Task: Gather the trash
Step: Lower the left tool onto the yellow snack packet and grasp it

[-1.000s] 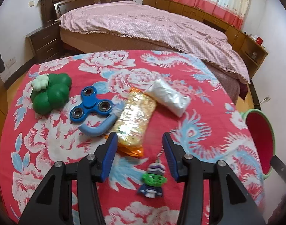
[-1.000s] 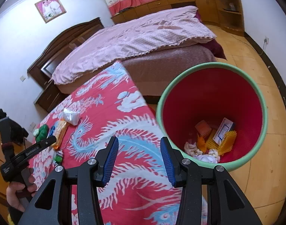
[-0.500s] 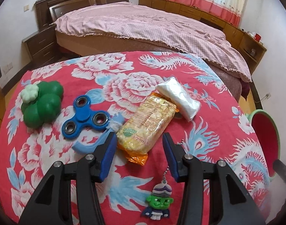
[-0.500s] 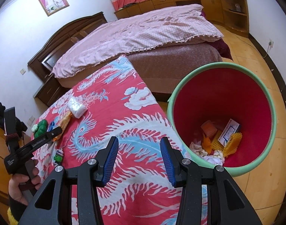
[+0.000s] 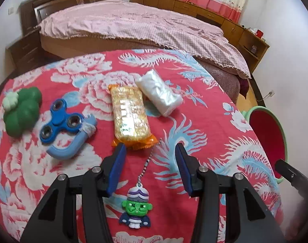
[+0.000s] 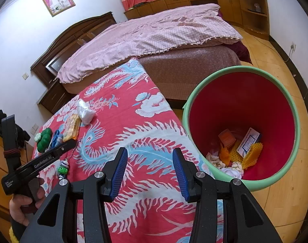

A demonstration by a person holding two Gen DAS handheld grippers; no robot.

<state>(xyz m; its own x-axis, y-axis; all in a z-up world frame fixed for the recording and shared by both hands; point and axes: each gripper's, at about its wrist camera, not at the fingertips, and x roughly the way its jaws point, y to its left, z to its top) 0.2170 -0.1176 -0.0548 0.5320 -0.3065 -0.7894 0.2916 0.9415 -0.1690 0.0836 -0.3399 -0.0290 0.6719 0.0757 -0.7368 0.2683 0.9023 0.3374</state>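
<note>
A yellow snack packet (image 5: 129, 117) with an orange crimped end lies on the red flowered tablecloth (image 5: 204, 121), just ahead of my open, empty left gripper (image 5: 149, 156). A white plastic pack (image 5: 159, 92) lies to its right. The green bin with a red inside (image 6: 242, 121) stands on the floor by the table's right edge and holds several bits of trash. Its rim shows in the left wrist view (image 5: 273, 117). My right gripper (image 6: 148, 162) is open and empty above the cloth, left of the bin. The left gripper (image 6: 67, 144) shows in the right wrist view.
A blue fidget spinner (image 5: 59, 119), a light blue curved piece (image 5: 73, 147), a green toy (image 5: 21, 109) and a green-faced keychain figure (image 5: 136, 208) lie on the cloth. A bed with a pink cover (image 5: 133, 26) stands behind the table.
The left gripper has drawn back and turned, so the snack packet now lies just ahead of its fingertips and the keychain shows between them. The right gripper shifted slightly left, away from the bin.
</note>
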